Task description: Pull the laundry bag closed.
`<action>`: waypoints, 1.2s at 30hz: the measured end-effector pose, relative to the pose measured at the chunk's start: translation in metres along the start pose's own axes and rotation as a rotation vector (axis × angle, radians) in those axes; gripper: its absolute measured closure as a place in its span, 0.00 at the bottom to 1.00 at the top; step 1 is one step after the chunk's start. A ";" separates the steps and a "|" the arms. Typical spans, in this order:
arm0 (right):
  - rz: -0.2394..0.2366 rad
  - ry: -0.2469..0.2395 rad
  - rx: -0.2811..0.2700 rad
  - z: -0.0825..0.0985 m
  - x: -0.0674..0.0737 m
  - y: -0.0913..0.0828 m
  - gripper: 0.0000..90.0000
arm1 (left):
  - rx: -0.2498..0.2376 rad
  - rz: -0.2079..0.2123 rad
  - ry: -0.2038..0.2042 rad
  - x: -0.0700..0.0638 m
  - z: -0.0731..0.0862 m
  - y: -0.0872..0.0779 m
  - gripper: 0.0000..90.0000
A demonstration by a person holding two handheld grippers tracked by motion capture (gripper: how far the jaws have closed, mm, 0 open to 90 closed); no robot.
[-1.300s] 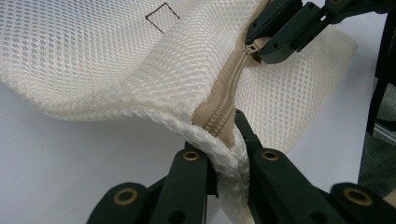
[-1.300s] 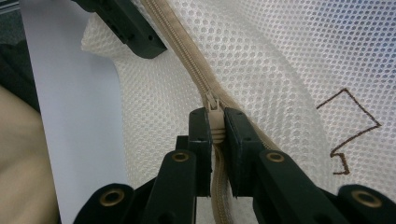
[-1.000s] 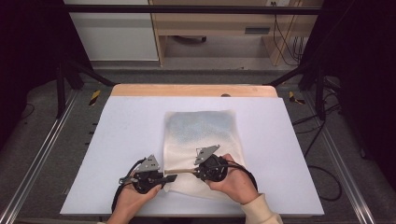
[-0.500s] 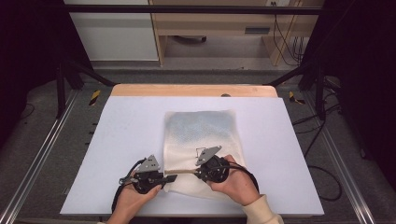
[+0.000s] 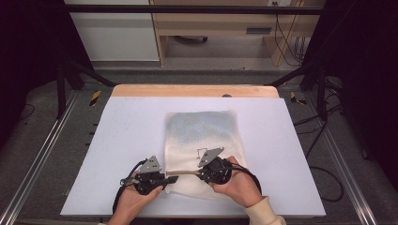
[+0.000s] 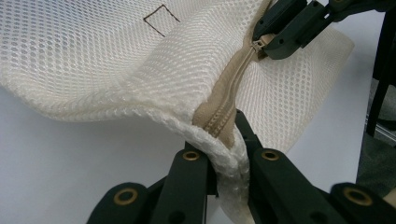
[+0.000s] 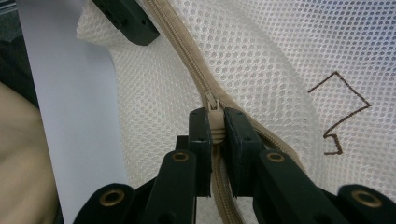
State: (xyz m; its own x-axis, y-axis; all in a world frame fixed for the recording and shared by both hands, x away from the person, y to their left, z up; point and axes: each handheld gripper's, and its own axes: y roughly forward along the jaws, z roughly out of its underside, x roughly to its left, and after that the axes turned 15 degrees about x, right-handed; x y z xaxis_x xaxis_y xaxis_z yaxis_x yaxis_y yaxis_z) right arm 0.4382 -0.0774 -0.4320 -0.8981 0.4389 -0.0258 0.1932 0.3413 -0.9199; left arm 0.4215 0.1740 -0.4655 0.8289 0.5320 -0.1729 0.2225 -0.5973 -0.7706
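Mesh bag (image 5: 202,140) lies mid-desk (image 5: 117,140), lower centre of the high view. My left fingers (image 6: 224,154) are clamped on its zipper-end corner; my right fingers (image 7: 215,135) are pinched on the zipper pull (image 7: 214,109), just right of them.

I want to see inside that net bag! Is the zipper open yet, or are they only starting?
Only starting, it seems. Done: both grips are set. The left gripper pinches the mesh bag at the corner where the zipper ends, and the right gripper is clamped on the zipper pull. In hand: the zipper is stretched between them. Left: sliding the pull; the stretch between the grippers looks closed.
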 end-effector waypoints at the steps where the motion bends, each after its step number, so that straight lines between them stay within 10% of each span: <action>1: -0.001 0.003 -0.001 0.001 0.000 0.000 0.91 | -0.001 0.002 0.000 0.000 0.000 0.000 0.96; 36: 0.002 0.031 -0.007 0.015 -0.005 -0.005 0.91 | -0.008 0.004 0.006 -0.001 0.000 -0.001 0.96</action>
State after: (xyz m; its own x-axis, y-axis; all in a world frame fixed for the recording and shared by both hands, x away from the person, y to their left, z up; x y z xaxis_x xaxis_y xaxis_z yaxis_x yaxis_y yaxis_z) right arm 0.4351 -0.0941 -0.4329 -0.8849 0.4655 -0.0152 0.1979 0.3464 -0.9170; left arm 0.4206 0.1735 -0.4644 0.8329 0.5260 -0.1720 0.2236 -0.6041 -0.7649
